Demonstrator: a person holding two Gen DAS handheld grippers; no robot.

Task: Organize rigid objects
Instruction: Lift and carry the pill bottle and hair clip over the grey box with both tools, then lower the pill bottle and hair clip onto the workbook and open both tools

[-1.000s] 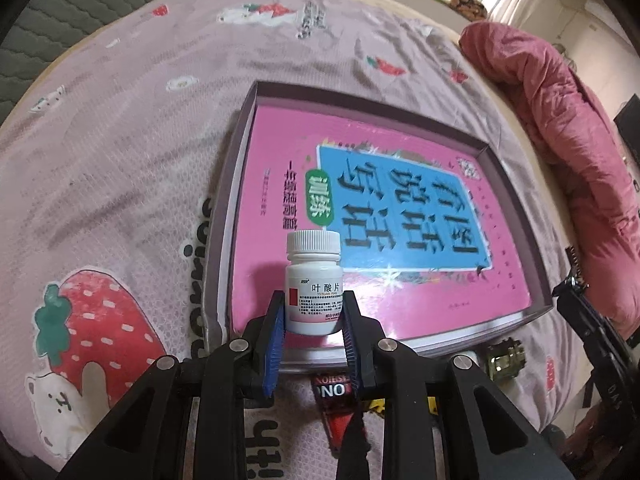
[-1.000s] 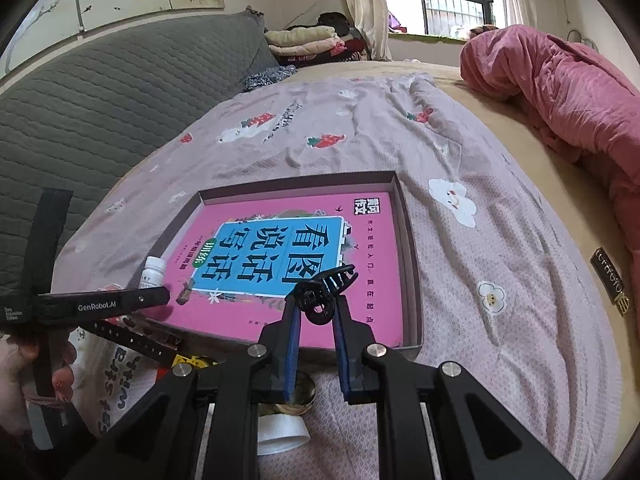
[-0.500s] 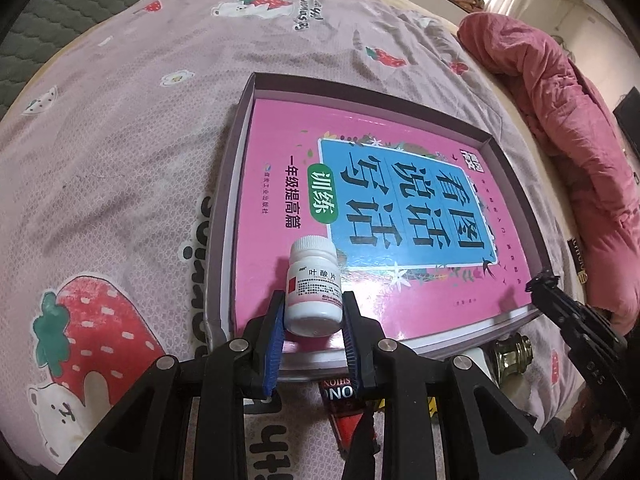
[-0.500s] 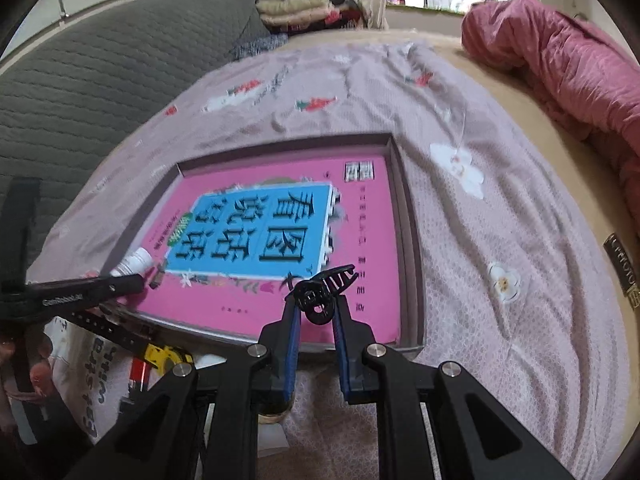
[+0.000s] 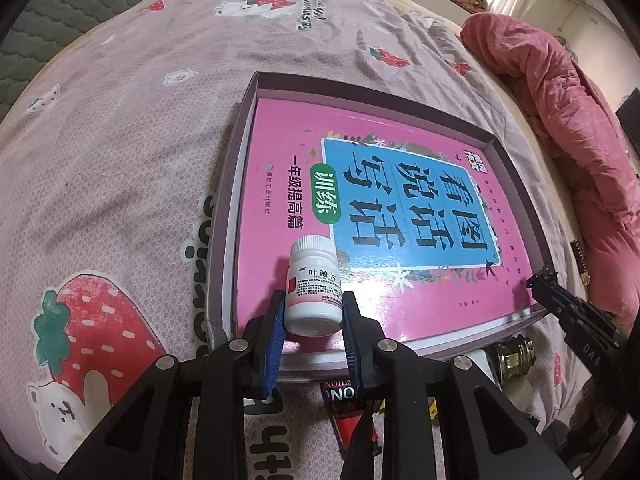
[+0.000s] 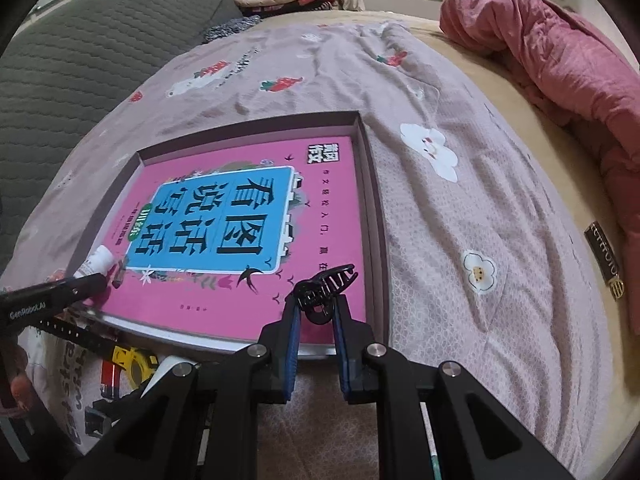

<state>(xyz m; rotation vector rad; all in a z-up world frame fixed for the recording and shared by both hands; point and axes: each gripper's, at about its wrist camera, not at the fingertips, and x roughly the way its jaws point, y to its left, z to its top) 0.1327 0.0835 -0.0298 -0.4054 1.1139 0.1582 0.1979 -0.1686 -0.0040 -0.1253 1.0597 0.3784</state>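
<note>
My left gripper (image 5: 313, 309) is shut on a small white pill bottle (image 5: 314, 286) and holds it tilted forward, low over the near left corner of a pink book (image 5: 360, 208) that lies in a shallow purple box (image 5: 230, 216). The bottle also shows in the right wrist view (image 6: 96, 262). My right gripper (image 6: 318, 310) is shut on a black hair claw clip (image 6: 322, 292) over the near right corner of the pink book (image 6: 240, 220), inside the box (image 6: 374, 216).
The box lies on a bed with a mauve strawberry-print cover (image 5: 120, 140). A brass fitting (image 5: 516, 354), a red packet (image 5: 348, 400), a yellow tape measure (image 6: 128, 360) and a white item lie in front of the box. A pink quilt (image 6: 560, 60) is bunched at the right.
Both grippers have moved forward and down over the book. The pill bottle has tipped forward and come lower; the claw clip is now over the book's near right corner.
</note>
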